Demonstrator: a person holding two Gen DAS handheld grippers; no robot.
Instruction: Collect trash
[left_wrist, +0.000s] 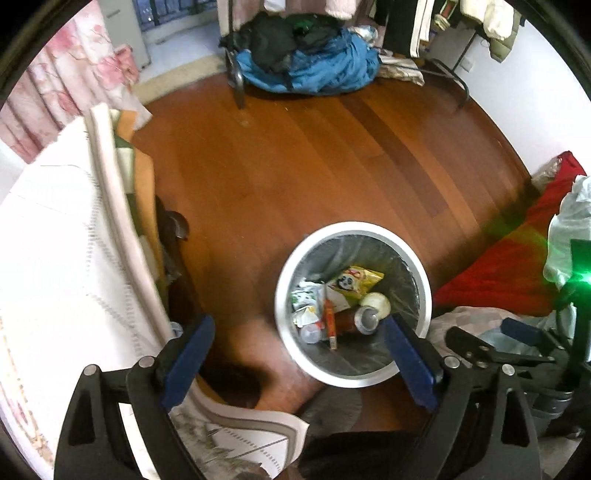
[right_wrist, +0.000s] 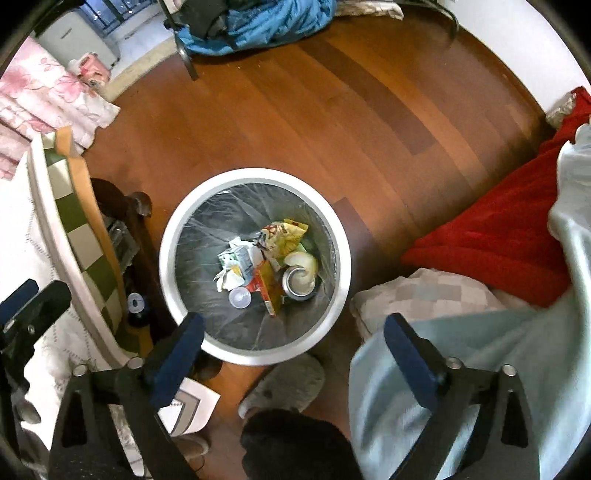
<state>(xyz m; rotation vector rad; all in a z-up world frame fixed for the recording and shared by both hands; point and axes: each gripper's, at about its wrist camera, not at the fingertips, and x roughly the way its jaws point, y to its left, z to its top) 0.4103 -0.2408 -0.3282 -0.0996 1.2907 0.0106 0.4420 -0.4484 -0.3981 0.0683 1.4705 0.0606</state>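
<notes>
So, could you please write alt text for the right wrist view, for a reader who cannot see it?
A round white-rimmed trash bin lined with a clear bag stands on a wooden floor, holding a yellow snack wrapper, a can and crumpled paper. The open right gripper hangs empty above its near rim, with a red blanket to the right.

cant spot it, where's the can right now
In the bin, right side in both views, beside the cream cup and orange box: can.

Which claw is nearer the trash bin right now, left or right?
Left, by a small margin, as far as these views show. The left claw hangs open at the trash bin, one fingertip over its rim. The right claw hangs open just short of the near rim.
</notes>
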